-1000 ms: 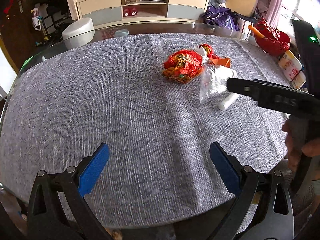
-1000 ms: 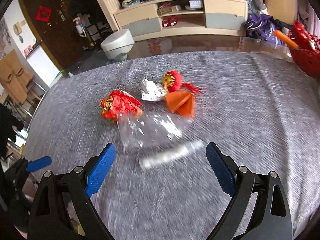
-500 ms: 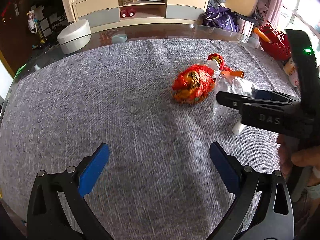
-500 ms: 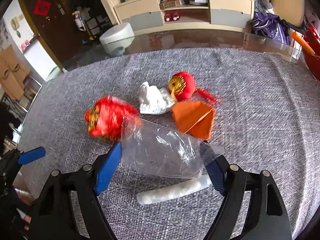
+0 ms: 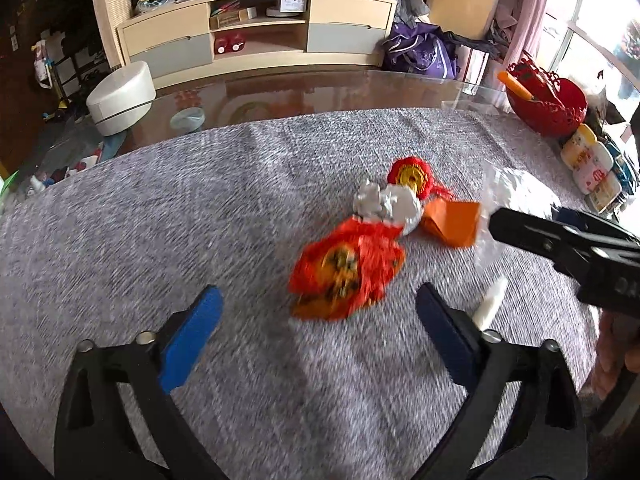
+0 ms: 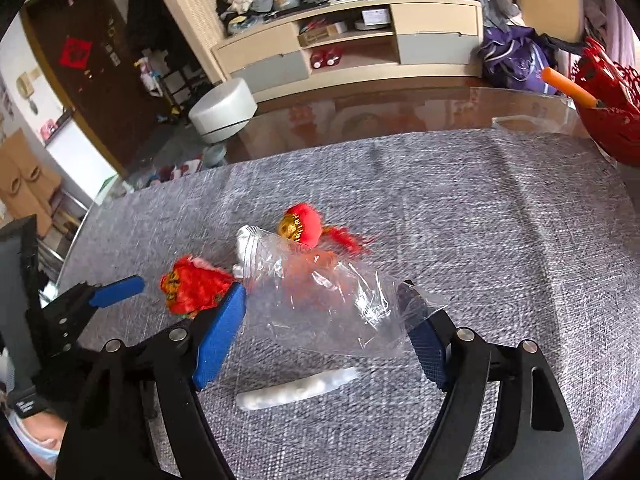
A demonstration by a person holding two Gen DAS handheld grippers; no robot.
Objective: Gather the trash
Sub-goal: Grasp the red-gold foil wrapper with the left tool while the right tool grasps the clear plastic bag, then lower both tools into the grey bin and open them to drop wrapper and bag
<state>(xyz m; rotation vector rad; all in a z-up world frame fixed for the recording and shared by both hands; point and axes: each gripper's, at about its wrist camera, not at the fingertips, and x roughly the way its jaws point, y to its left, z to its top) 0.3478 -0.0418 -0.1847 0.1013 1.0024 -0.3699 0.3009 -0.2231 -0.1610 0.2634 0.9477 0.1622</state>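
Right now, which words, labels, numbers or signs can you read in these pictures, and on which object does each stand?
Nothing reads with certainty.
Red sign on the dark door: one dark character, too blurred.
Label on the white box in the shelf unit: too small.
Yellow jars at the table edge: print unreadable.
Raised letters on the right hand-held gripper: blurred.

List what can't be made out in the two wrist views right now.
- Right gripper: whether its pads actually pinch the clear plastic bag; the film covers the right pad, right wrist view.
- Crumpled red wrapper: print motion-blurred, left wrist view.
- Orange paper: behind the bag in the right wrist view.
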